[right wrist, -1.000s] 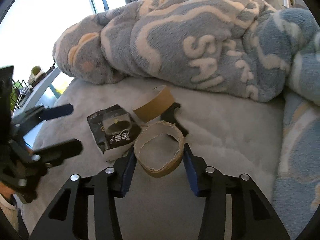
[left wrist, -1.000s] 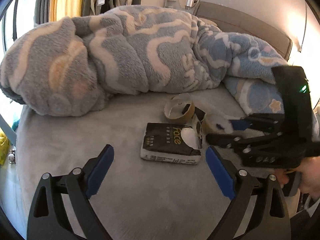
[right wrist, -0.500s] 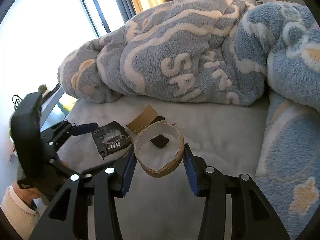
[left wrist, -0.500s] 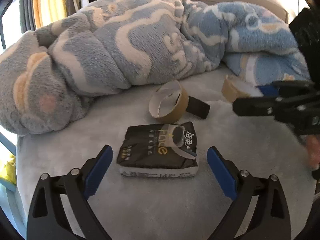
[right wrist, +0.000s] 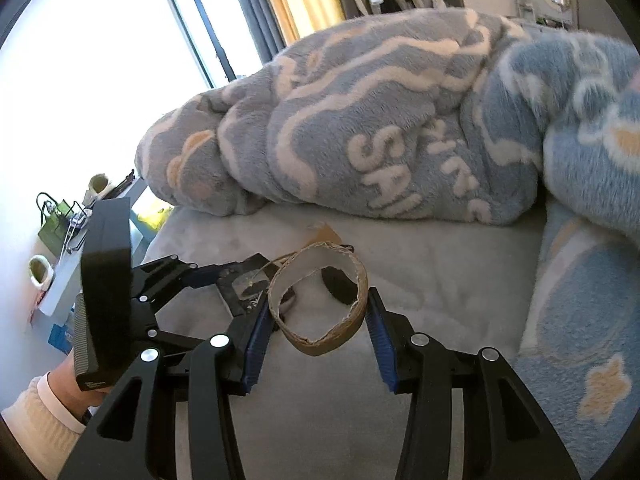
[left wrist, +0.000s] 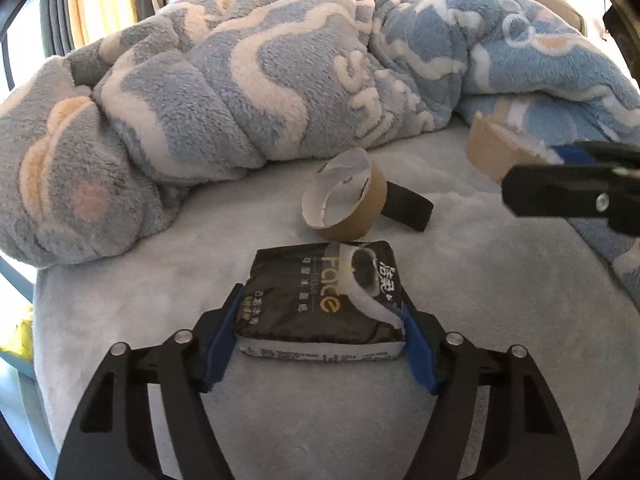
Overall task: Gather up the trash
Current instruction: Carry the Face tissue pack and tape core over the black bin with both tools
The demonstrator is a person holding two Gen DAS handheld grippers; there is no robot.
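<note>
Plainly lettered "Face", the black plastic tissue pack (left wrist: pixel 320 300) on the grey bed (left wrist: pixel 500 300) sits gripped by the left tongs (left wrist: pixel 320 344), with a brown cardboard tape ring (left wrist: pixel 346 200) at 12 o'clock, while the right tongs (right wrist: pixel 316 338) clench another torn cardboard ring (right wrist: pixel 318 300).

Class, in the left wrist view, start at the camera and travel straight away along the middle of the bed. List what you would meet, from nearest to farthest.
Left gripper, its jaws against the black tissue pack with the torn white opening → brown cardboard tape ring lying on the grey bed → rumpled blue and cream fleece blanket.
</note>
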